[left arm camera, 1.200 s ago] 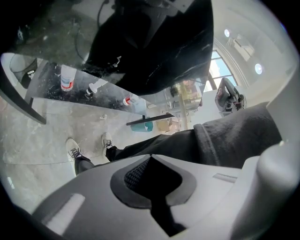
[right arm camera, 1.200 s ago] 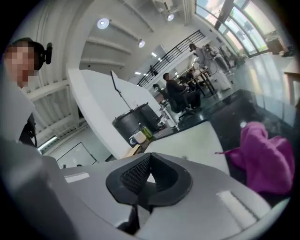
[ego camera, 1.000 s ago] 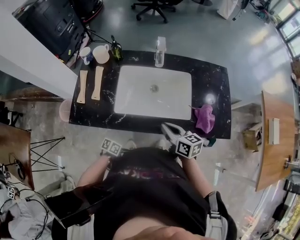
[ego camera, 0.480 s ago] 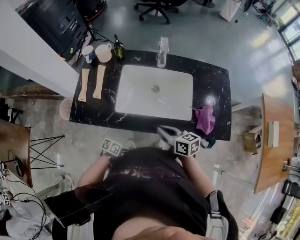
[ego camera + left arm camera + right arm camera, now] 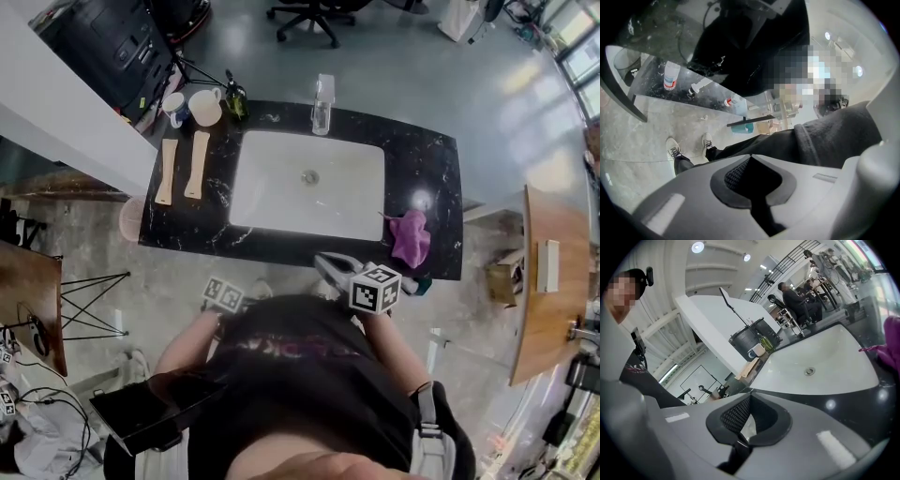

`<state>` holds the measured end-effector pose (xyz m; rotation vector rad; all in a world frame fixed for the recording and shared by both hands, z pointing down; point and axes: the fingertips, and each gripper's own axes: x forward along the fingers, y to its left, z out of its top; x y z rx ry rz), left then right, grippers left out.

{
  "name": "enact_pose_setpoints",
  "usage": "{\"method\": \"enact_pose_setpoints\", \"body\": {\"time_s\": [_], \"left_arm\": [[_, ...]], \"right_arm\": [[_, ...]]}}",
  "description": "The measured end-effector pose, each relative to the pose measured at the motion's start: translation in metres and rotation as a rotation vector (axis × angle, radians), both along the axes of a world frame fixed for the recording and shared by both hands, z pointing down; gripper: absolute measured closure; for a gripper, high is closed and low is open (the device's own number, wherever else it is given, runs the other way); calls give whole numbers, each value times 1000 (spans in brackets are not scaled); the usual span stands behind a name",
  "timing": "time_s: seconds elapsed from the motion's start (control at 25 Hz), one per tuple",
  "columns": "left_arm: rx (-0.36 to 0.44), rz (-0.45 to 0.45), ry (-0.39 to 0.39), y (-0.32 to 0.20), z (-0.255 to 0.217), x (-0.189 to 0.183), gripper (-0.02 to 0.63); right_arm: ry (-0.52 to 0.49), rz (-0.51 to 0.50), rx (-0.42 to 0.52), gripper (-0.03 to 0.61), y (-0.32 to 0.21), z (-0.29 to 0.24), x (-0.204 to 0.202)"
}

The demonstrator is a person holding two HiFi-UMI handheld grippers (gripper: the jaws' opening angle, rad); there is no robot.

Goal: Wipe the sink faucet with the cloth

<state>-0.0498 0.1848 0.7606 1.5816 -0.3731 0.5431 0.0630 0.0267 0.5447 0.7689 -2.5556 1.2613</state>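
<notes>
White sink basin [image 5: 281,192]: drain [image 5: 309,176] only. Purple crumpled cloth [image 5: 410,236] beside it on black surface [image 5: 427,169]. Left claw [image 5: 749,157], right claw [image 5: 749,397] closed, empty.

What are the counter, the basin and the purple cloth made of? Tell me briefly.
Counter: seemingly polished black stone, white-veined, mirroring a light. Basin: smooth glossy white, probably glazed ceramic. Cloth: soft purple fabric, crumpled in folds.
</notes>
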Motion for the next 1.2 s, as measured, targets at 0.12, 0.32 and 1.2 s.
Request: {"method": "enact_pose_setpoints", "body": {"time_s": [0.12, 0.32, 1.2], "left_arm": [[2, 1, -2, -1, 1, -1, 614], [-2, 1, -2, -1, 2, -1, 614], [-4, -1, 5, -1, 1, 0, 614]], "right_arm": [[0, 3, 2, 568, -1, 0, 0], [2, -13, 13, 568, 0, -1, -3], [1, -10, 3, 568, -1, 1, -3]]}}
